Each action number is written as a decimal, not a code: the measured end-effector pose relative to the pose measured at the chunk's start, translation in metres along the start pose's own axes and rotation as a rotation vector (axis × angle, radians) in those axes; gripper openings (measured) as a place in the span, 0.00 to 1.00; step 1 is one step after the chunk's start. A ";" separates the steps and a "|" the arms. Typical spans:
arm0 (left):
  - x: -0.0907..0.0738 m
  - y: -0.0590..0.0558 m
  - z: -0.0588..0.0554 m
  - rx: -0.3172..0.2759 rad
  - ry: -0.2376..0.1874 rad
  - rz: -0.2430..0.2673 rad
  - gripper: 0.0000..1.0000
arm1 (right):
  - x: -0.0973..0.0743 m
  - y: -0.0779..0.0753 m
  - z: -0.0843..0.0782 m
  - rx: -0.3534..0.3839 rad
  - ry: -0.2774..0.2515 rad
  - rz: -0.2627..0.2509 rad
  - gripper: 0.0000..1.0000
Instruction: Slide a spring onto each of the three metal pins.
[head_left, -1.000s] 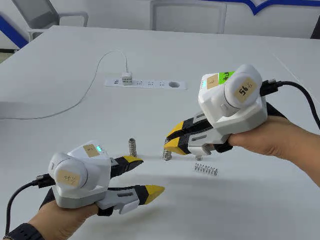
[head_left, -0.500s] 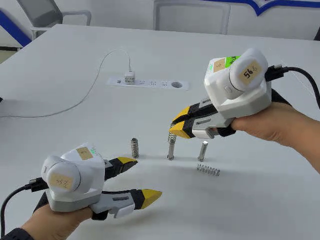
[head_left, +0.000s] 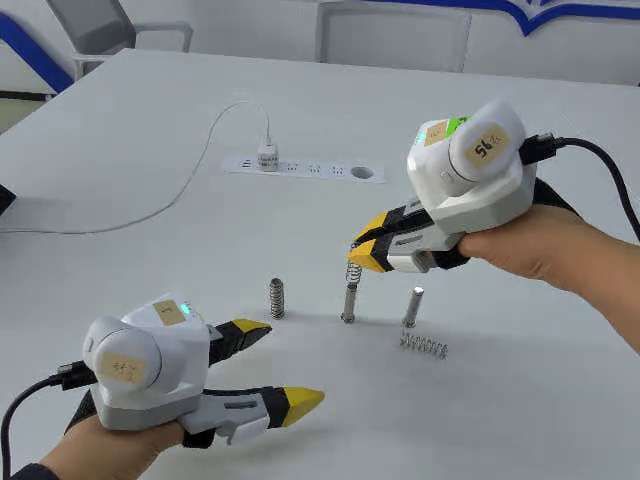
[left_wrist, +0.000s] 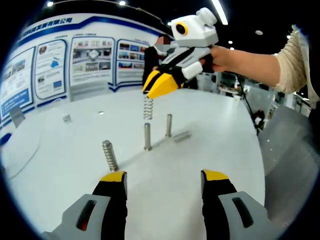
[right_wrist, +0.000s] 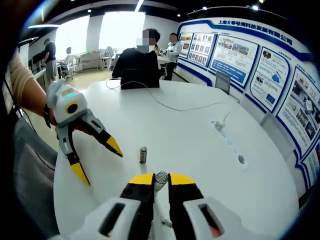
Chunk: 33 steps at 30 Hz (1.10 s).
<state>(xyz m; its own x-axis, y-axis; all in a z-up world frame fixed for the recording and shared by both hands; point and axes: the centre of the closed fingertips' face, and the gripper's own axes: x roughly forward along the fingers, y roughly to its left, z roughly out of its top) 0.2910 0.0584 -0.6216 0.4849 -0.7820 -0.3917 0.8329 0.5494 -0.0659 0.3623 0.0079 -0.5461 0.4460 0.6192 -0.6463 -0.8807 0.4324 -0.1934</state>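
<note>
Spring (head_left: 353, 271) higher than before, over middle pin (head_left: 348, 303)

In the right gripper view, the right tool (right_wrist: 161, 182) hides all but the top coil of its pinched spring (right_wrist: 161, 177); print on the wall posters (right_wrist: 235, 60) is unreadably small.

We face three upright pins (head_left: 349, 300) ahead of the left gripper (head_left: 290, 363), beneath the right gripper (head_left: 359, 257); open table (head_left: 150, 250) flanks them.
</note>
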 end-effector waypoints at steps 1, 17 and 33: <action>0.000 0.001 0.000 -0.002 -0.001 0.002 0.61 | 0.001 0.000 0.000 0.002 0.001 0.001 0.11; -0.002 0.002 -0.004 -0.012 0.007 0.008 0.62 | 0.010 0.002 -0.010 0.009 0.031 0.009 0.11; -0.002 0.002 -0.007 -0.014 0.015 0.011 0.60 | 0.023 0.003 -0.026 0.035 0.055 0.011 0.11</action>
<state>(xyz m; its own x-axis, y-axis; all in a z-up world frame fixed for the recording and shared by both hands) 0.2899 0.0630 -0.6274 0.4900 -0.7712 -0.4064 0.8235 0.5624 -0.0743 0.3656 0.0064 -0.5813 0.4259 0.5874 -0.6882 -0.8790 0.4488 -0.1610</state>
